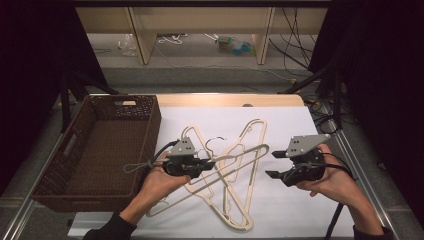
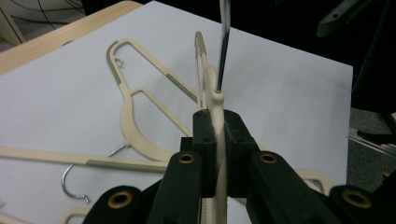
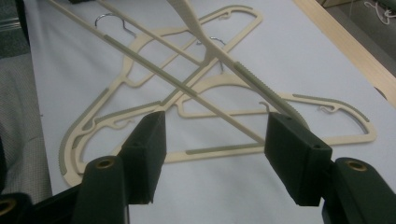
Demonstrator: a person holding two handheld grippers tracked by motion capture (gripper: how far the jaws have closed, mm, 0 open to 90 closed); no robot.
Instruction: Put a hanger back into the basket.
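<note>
Left gripper (image 1: 207,164) fingers clamp the raised hanger (image 1: 240,159) above the table (image 1: 280,200). Right gripper (image 1: 274,164) fingers stand apart, empty. Risk: its arms snagging the crossed hangers (image 1: 235,200) underneath, dragging them along.

Hangers (image 1: 235,200) clutter the sheet; wicker basket (image 1: 107,145) walls the left.

This looks like a lab or recording room — black curtains (image 1: 30,50) close off both sides, and loose cables (image 1: 295,40) trail over the bare floor (image 1: 200,75) behind. The worktop (image 1: 225,100) carries a white sheet (image 1: 290,210), with tripod legs (image 1: 320,80) beside it and plain wooden furniture (image 1: 145,35) beyond.
</note>
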